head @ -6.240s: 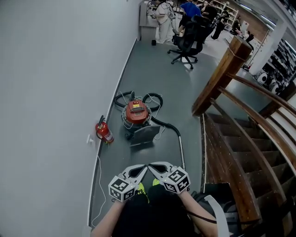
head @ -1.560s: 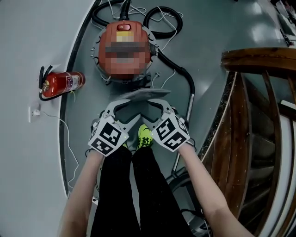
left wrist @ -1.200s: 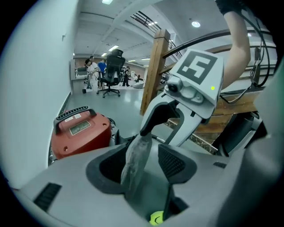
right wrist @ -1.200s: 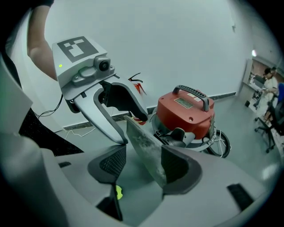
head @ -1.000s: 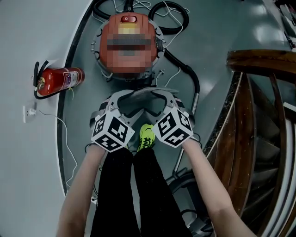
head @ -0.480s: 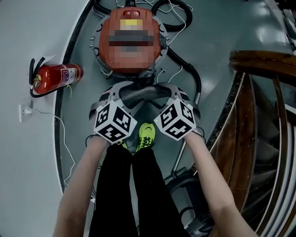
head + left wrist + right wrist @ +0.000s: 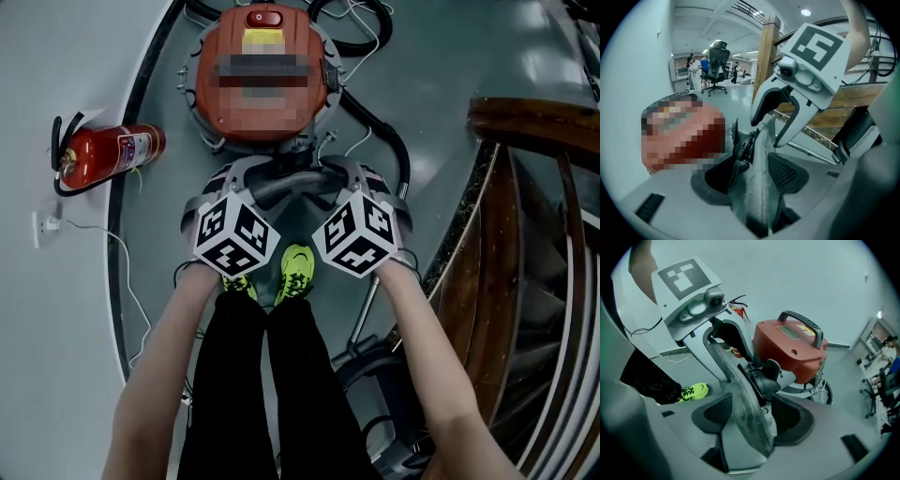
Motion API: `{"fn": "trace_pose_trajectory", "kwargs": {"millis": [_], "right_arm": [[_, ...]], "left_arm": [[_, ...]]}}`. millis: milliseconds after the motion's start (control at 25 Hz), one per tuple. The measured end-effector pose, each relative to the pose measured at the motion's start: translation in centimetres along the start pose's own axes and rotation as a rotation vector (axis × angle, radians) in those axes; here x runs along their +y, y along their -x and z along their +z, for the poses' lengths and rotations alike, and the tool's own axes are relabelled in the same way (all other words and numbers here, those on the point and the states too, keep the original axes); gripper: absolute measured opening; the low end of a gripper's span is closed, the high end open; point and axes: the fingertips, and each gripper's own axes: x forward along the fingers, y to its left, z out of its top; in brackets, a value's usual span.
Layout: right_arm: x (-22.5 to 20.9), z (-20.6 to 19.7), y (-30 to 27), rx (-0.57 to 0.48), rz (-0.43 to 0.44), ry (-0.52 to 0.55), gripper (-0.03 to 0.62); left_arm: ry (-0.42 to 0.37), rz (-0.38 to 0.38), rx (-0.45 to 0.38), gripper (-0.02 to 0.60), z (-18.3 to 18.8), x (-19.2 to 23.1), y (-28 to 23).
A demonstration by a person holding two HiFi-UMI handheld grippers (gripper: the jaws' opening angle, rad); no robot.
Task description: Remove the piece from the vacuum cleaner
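Note:
The red vacuum cleaner (image 7: 262,70) stands on the floor ahead of me. A flat grey piece (image 7: 291,183) sits on edge at its front, joined to a black coupling (image 7: 764,376). My left gripper (image 7: 239,178) straddles the piece's left end and my right gripper (image 7: 347,173) its right end. Both are open, and gaps show between pads and piece. In the left gripper view the piece (image 7: 757,187) runs edge-on between the jaws toward the right gripper (image 7: 771,129). In the right gripper view the piece (image 7: 740,399) runs to the left gripper (image 7: 724,345).
A red fire extinguisher (image 7: 98,155) lies by the wall at left, near a wall socket (image 7: 42,225) with a cable. The black hose (image 7: 375,117) curves right to a metal wand (image 7: 370,300). A wooden stair rail (image 7: 534,112) is at right. My green shoes (image 7: 298,267) are just below the grippers.
I have come closer to the vacuum cleaner. Both grippers moved forward and apart, from in front of the grey piece to straddling its two ends.

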Motion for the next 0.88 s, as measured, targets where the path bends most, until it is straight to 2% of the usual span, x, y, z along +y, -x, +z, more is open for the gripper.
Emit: {"fn": "trace_pose_trajectory", "kwargs": {"millis": [440,760,880], "right_arm": [[0.1,-0.6,-1.4,0.047,0.066,0.013,0.259],[0.1,-0.5,-1.6,0.043,0.082,0.005,0.261],[0.1,-0.5,-1.6,0.045,0.089,-0.001,0.261]], "left_arm": [[0.026,-0.025,-0.003,0.236,0.1,-0.1,-0.5],[0.013,-0.047,-0.003,0.111,-0.1,-0.8,-0.9],[0.042,-0.061,0.000,0.102,-0.2,-0.8,-1.2]]}}
